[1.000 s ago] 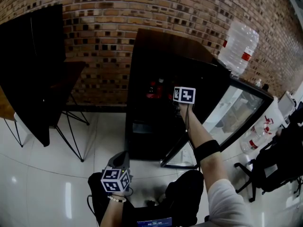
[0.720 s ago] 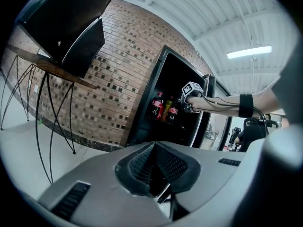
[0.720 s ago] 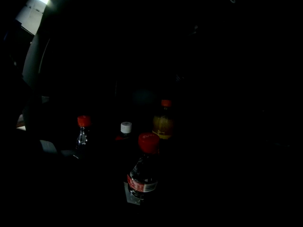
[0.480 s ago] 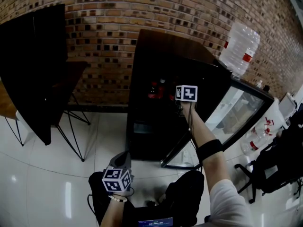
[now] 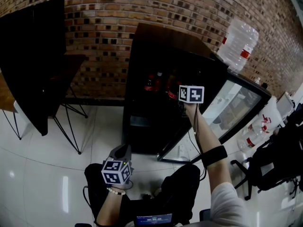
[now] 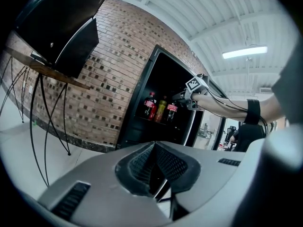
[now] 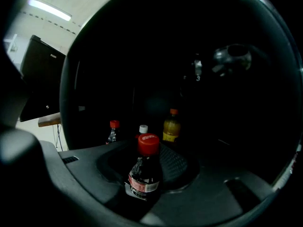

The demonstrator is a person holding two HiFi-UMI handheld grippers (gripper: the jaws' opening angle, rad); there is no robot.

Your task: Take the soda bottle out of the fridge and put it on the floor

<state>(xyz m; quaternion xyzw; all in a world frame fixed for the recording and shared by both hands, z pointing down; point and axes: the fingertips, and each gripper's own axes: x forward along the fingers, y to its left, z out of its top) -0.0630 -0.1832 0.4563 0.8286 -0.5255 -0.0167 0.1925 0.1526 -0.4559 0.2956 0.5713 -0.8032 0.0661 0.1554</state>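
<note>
White glossy floor tiles (image 5: 42, 174) lie under me. Nearest, low on the left, my left gripper (image 5: 121, 151) hangs clenched on nothing, well apart from the fridge (image 5: 156, 70). Farther out on the right, my right gripper (image 5: 176, 92) has just been closing and grasps the soda bottle (image 7: 144, 171), red-capped and upright, at the mouth of the open black fridge. Behind it on the shelf stand another red-capped bottle (image 7: 112, 132) and an orange drink bottle (image 7: 171, 126). The glass door (image 5: 232, 112) stands open to the right, and a brick wall (image 5: 104, 13) backs everything.
</note>
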